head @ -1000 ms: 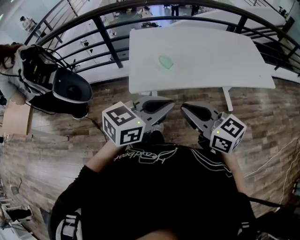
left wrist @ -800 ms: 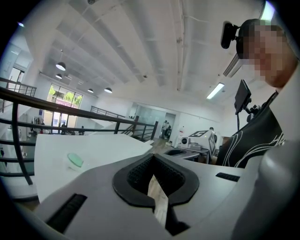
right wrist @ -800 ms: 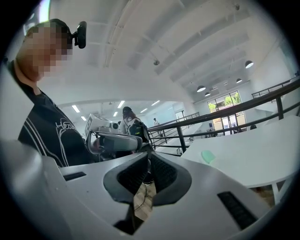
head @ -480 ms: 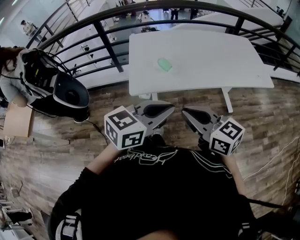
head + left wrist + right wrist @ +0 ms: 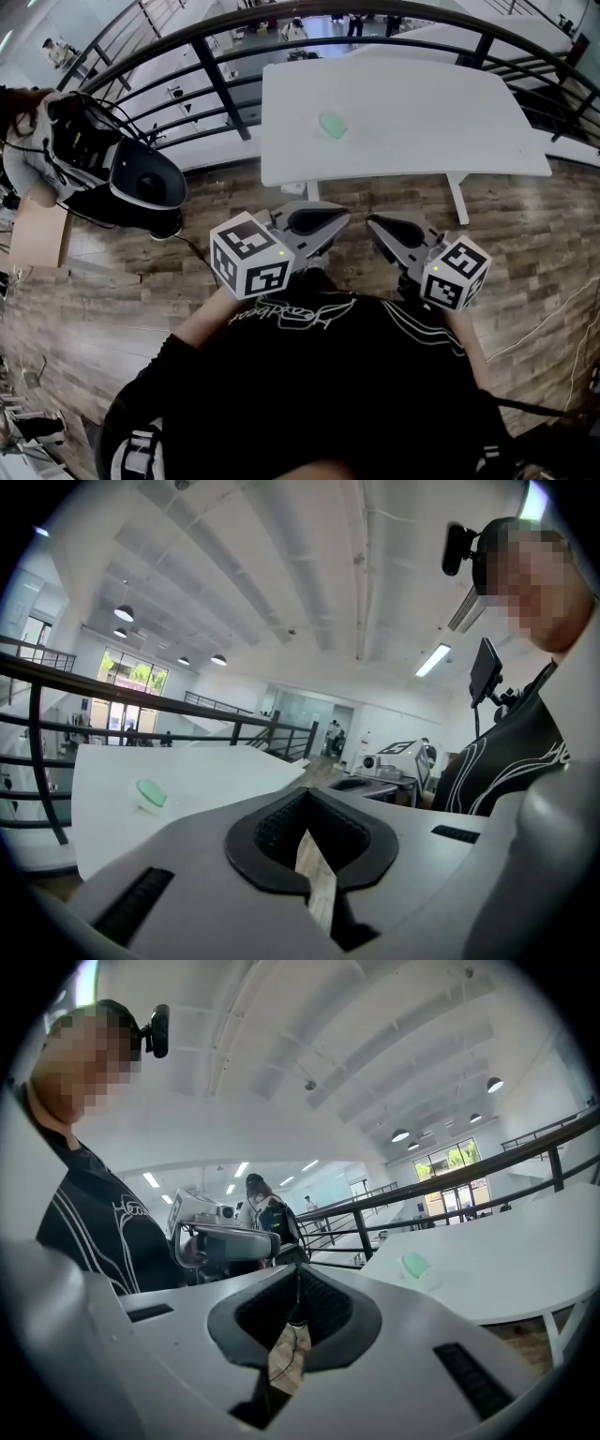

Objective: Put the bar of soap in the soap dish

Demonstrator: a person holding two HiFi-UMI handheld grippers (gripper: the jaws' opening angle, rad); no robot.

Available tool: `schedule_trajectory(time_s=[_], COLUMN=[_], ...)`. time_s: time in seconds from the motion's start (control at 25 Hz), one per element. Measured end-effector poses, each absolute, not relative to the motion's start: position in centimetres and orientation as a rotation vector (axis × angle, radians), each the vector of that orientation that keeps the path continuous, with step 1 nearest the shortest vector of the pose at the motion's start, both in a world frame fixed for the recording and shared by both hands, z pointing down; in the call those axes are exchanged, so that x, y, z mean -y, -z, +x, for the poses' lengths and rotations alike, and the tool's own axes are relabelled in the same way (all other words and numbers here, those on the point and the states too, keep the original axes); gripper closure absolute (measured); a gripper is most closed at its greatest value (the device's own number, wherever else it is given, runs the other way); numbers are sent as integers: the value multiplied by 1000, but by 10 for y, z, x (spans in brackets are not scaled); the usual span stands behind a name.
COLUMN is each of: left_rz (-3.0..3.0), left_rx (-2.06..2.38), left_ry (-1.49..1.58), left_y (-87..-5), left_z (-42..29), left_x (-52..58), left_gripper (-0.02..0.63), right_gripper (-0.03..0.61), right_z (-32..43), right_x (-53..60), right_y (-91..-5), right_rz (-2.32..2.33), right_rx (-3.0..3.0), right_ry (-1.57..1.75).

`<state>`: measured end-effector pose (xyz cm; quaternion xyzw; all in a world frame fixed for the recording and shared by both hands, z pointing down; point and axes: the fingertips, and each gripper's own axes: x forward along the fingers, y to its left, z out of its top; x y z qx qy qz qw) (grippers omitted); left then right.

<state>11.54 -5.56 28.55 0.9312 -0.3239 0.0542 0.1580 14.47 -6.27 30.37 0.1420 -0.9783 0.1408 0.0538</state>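
Observation:
A green bar of soap point(image 5: 331, 123) lies on the white table point(image 5: 441, 112), far ahead of both grippers. In the left gripper view the soap point(image 5: 150, 792) rests on a pale translucent thing, and in the right gripper view the soap point(image 5: 413, 1263) does too. I cannot tell whether that thing is the soap dish. My left gripper point(image 5: 339, 215) and right gripper point(image 5: 373, 223) hang side by side over the wooden floor, short of the table's near edge. Both are shut with nothing in them. Up close, the left gripper point(image 5: 306, 799) and the right gripper point(image 5: 300, 1274) have their jaws together at the tips.
A black curved railing point(image 5: 216, 89) runs behind and to the left of the table. A seated person with dark equipment point(image 5: 141, 183) is at the left. The table's white legs point(image 5: 458, 199) stand on the plank floor point(image 5: 525, 234). A thin cable point(image 5: 553, 314) trails at the right.

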Motion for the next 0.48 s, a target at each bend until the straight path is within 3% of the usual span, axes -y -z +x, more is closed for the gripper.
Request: schedule_trajectory(time_s=[0.48], left_rz=[2647], left_rx=[951], left_ry=[-153], left_y=[-289], left_z=[111], left_x=[50], left_gripper=[606], right_gripper=[558], right_z=[143], right_x=[56], right_y=[-307], right_rz=[419], right_rx=[2967], right_ry=[-426])
